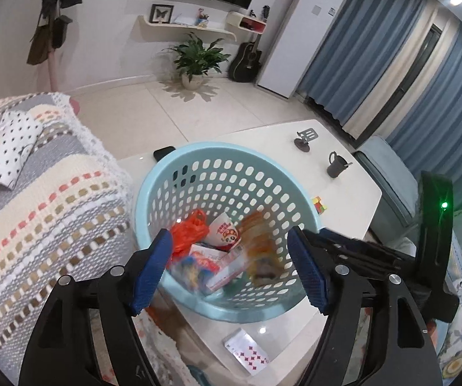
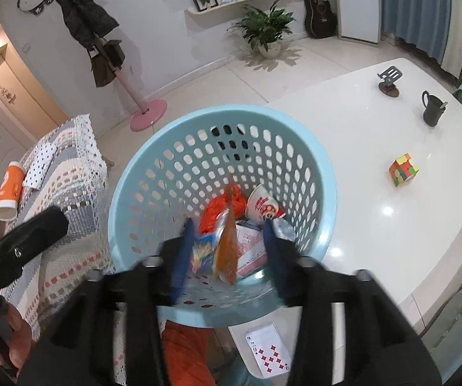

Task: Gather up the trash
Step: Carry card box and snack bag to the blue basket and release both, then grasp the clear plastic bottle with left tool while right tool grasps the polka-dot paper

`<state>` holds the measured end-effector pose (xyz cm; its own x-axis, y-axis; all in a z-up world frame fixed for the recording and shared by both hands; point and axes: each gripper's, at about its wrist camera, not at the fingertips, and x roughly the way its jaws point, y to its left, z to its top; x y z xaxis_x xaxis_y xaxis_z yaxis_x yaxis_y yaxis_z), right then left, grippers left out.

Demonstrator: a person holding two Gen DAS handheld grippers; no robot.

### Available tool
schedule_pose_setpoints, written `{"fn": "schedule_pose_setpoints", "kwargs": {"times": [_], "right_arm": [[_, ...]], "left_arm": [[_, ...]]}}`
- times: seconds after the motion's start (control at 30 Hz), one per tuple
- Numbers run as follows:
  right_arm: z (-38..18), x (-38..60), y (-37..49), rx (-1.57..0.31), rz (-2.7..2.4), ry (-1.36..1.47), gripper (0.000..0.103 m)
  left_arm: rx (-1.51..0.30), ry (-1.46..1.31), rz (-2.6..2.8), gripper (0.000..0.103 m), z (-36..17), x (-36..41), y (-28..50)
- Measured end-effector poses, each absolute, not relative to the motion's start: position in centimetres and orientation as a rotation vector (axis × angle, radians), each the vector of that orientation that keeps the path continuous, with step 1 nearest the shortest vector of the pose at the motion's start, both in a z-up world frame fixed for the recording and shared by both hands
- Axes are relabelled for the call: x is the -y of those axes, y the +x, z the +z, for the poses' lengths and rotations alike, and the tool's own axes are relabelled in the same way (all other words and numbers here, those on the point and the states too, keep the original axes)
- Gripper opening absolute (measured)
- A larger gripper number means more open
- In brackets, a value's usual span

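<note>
Left wrist view: left gripper (image 1: 229, 270) w/ blue pads spread apart, nothing between them, above the light-blue perforated plastic basket (image 1: 166, 189) on the white glossy table (image 1: 343, 193). Inside: orange plastic bag (image 1: 189, 233), white paper cup (image 1: 226, 231), blurred orange wrapper (image 1: 261, 251).

Right wrist view: right gripper (image 2: 227, 257) jaws parted; orange wrapper (image 2: 226, 254) between them, pads not pressing it. Basket (image 2: 140, 177) below, beside playing card (image 2: 271, 349).
</note>
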<state>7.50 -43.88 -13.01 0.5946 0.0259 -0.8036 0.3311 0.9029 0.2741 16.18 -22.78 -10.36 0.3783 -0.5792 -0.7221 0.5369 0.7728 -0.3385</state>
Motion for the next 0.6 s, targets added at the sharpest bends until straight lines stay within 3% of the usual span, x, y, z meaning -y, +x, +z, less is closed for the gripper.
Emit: {"fn": "schedule_pose_setpoints", "kwargs": {"times": [0.6], "right_arm": [[-9.1,36.2,8.5,-0.847,-0.041,0.288,0.044]], "left_arm": [[-0.838,-0.142,-0.658,0.072,-7.6,14.9,13.9]]}}
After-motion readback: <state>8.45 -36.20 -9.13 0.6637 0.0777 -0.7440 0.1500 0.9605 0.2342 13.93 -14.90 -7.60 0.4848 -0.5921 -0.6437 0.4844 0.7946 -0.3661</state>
